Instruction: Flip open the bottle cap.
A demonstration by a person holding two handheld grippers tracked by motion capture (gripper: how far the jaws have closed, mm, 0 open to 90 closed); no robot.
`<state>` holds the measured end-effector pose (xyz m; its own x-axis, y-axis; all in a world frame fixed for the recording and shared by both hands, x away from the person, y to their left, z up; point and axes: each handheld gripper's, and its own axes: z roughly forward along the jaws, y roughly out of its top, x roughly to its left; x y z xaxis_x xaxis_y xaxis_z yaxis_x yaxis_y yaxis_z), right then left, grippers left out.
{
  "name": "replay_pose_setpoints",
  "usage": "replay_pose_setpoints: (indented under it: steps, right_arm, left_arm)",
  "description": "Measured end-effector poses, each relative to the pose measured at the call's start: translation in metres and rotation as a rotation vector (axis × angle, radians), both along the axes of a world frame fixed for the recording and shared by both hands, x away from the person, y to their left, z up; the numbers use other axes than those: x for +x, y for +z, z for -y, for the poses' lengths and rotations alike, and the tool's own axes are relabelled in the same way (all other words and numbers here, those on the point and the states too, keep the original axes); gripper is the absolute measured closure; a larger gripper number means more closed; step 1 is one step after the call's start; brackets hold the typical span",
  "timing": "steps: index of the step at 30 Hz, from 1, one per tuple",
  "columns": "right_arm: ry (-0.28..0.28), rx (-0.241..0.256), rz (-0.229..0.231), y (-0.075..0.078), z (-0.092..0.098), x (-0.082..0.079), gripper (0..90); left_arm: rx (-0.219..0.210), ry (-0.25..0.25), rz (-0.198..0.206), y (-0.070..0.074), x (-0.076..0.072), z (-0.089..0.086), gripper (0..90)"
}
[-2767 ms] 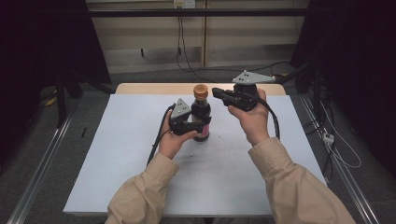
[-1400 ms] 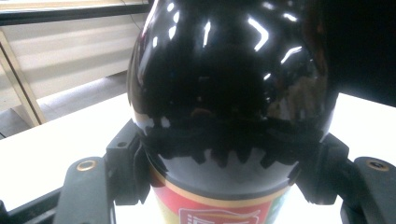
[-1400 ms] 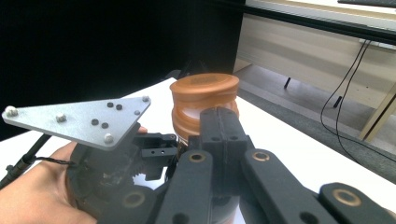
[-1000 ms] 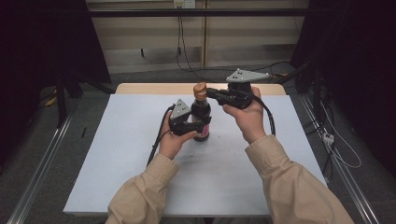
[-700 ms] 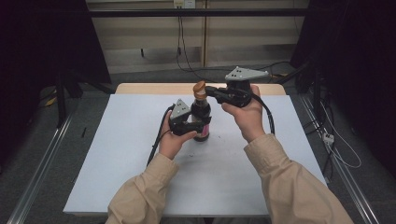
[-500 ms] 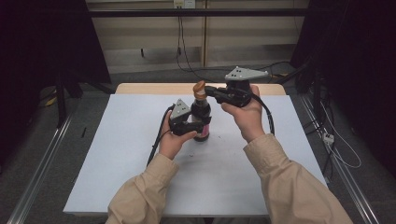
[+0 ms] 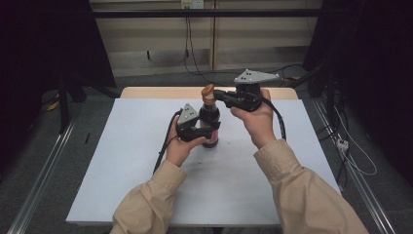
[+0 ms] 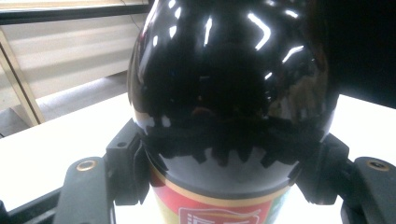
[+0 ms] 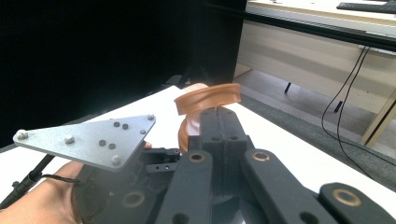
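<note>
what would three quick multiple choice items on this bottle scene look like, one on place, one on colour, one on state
1. Where does the bottle stand?
A on the white table
B on the floor
C on a shelf

2. What colour is the cap?
A blue
B orange-brown
C white

3. What is the left gripper doing?
A lying on the table
B hanging open in the air
C clamping the bottle's body

Answers: 1 A, its base rests on the tabletop. 2 B, the flip cap shows that colour at the right gripper. 3 C, both jaws press its sides.

The shiny black bottle (image 7: pixel 210 122) has an orange-brown cap (image 9: pixel 208 100) and a red label (image 8: pixel 219 207), standing on a white table (image 7: pixel 122 146).
</note>
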<state>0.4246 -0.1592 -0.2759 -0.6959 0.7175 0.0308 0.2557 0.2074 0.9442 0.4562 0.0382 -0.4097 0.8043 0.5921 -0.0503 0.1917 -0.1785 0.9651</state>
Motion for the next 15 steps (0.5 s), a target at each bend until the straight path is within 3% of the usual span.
replay_pose_setpoints:
  steps: [15]
  right_arm:
    - [-0.001, 0.0, 0.0, 0.001, -0.0007, 0.0012, 90.0]
  left_arm:
    - [-0.012, 0.001, 0.001, -0.0012, 0.0004, -0.0001, 30.7]
